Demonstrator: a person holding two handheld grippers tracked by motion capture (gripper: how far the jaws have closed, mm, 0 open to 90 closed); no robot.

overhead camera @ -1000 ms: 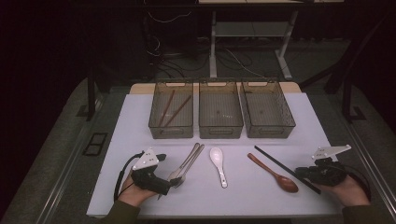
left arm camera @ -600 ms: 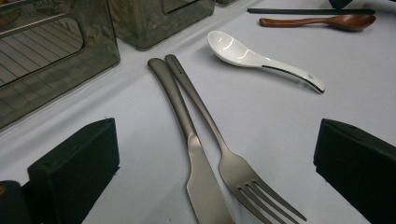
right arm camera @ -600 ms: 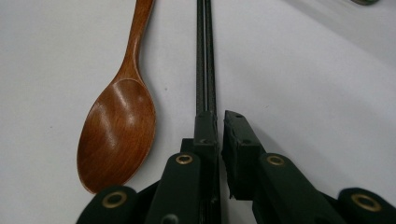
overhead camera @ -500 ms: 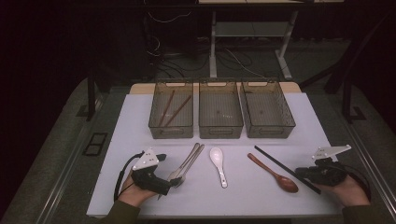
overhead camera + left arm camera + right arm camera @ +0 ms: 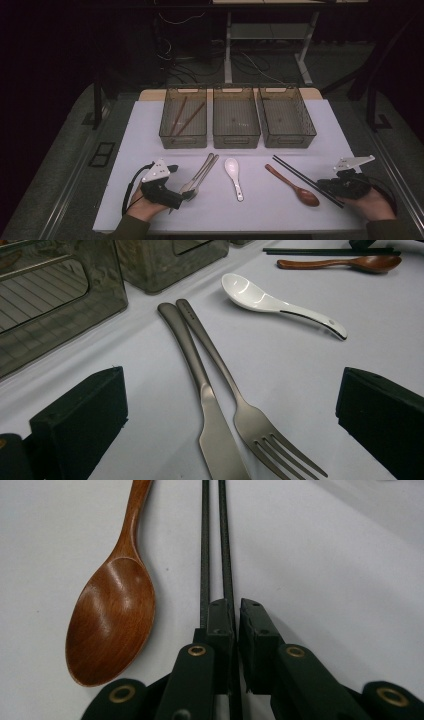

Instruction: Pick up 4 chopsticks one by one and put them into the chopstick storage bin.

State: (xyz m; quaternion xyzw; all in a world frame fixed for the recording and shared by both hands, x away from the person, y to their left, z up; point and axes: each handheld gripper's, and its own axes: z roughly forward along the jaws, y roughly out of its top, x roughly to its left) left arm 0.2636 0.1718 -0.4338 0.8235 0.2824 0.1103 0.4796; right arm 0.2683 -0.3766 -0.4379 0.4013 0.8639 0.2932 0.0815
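Nothing moved since a sec ago: left hand-held gripper wide open round knife & fork, right hand-held gripper clamped on black chopsticks, lift pending.

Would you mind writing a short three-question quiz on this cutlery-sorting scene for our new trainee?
1. True or false: the left gripper has its fingers wide open, with the metal knife and metal fork between them.
2. Which of the three bins already holds wooden chopsticks: A the left bin, B the middle bin, C the right bin?
3. Fill in: the right gripper is closed at the near end of the black ____, beside the wooden spoon.

Key: 1 true; 2 A; 3 chopsticks.
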